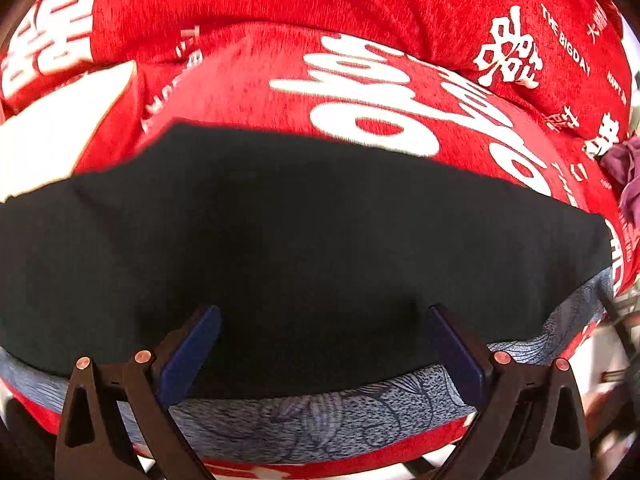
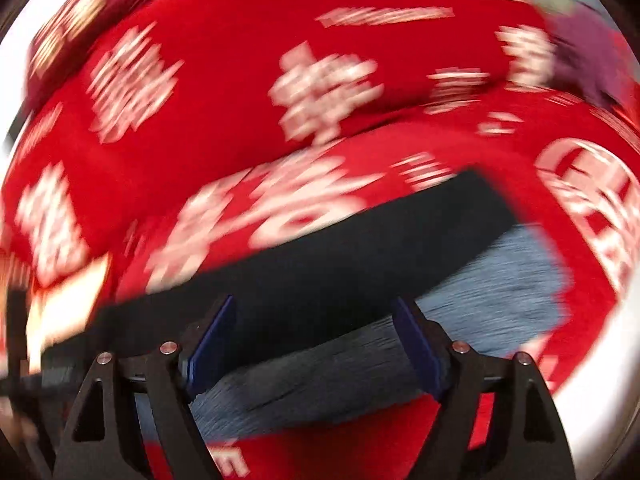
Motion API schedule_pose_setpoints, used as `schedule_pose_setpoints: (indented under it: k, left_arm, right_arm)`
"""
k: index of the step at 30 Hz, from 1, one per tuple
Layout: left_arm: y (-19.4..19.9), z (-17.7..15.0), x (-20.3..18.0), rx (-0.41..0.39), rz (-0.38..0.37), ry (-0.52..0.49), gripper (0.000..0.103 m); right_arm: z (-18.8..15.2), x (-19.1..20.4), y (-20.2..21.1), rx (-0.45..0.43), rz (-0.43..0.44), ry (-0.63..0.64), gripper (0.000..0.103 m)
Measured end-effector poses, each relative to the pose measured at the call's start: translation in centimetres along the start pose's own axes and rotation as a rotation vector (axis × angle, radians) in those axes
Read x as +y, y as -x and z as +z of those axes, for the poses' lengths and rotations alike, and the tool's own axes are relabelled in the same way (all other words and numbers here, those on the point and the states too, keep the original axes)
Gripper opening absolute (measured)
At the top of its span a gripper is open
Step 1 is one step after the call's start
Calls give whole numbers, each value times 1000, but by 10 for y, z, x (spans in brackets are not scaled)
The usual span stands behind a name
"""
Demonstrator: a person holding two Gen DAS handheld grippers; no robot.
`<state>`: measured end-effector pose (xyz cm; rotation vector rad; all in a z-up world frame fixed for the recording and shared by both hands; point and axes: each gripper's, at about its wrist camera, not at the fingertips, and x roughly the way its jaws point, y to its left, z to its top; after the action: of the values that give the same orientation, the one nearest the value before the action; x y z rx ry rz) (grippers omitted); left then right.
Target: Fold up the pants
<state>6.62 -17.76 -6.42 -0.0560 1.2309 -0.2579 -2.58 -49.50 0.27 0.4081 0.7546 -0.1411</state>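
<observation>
Black pants [image 1: 304, 232] lie folded flat across a red cover with white lettering [image 1: 248, 76], partly over a blue-grey patterned cloth [image 1: 320, 412]. My left gripper [image 1: 324, 324] hangs just above the pants' near part, its blue pads wide apart and nothing between them. The right wrist view is blurred. There the black pants [image 2: 320, 264] run as a band across the red cover [image 2: 224, 80], with the blue-grey cloth [image 2: 492, 280] below them. My right gripper [image 2: 314, 320] stands open over the pants' near edge, holding nothing.
A purple garment [image 1: 632, 168] lies bunched at the right edge of the red cover, and shows as a purple garment [image 2: 588, 60] at the upper right in the right wrist view. A white patch [image 1: 60, 120] sits at the left.
</observation>
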Motion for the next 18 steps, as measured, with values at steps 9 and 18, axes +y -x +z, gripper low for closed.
schedule_pose_setpoints:
  k: [9, 18]
  left_arm:
    - [2, 10, 46, -42, 91, 66, 102]
    - [-21, 52, 24, -31, 83, 23, 102]
  right_arm:
    - [-26, 48, -43, 177, -190, 314, 91]
    - [5, 133, -64, -1, 33, 454, 91]
